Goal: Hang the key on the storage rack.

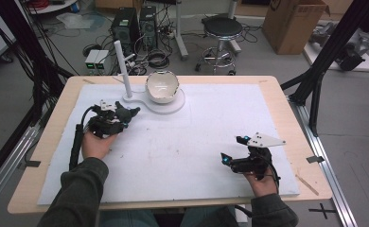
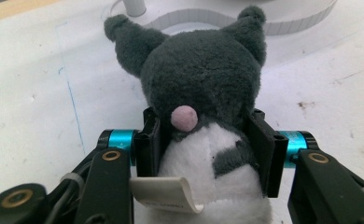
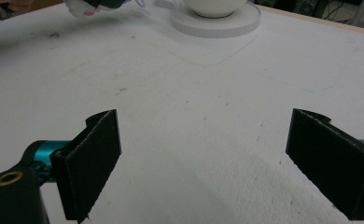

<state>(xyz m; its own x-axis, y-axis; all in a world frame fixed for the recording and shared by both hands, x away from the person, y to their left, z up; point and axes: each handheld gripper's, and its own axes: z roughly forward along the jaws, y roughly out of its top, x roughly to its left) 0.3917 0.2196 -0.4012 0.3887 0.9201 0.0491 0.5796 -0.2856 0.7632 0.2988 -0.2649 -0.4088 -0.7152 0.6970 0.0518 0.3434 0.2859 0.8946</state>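
Note:
A dark grey plush toy [image 1: 127, 113] with pointed ears and a white belly is held over the left part of the table. My left gripper [image 1: 114, 119] is shut on it. In the left gripper view the toy [image 2: 203, 79] faces away, its pink spot and paper tag toward the camera, and both black pads [image 2: 148, 140] press into its sides. My right gripper [image 1: 233, 149] rests low at the front right of the table, its jaws wide apart. Nothing lies between the right gripper's [image 3: 203, 163] pads [image 3: 94, 154] but bare white cover.
A white bowl [image 1: 162, 86] sits on a round white base [image 1: 173, 107] at the table's far middle, with a white upright post [image 1: 122, 68] beside it. The bowl [image 3: 213, 5] lies ahead of the right gripper. A white cover [image 1: 187, 151] spreads over the wooden table.

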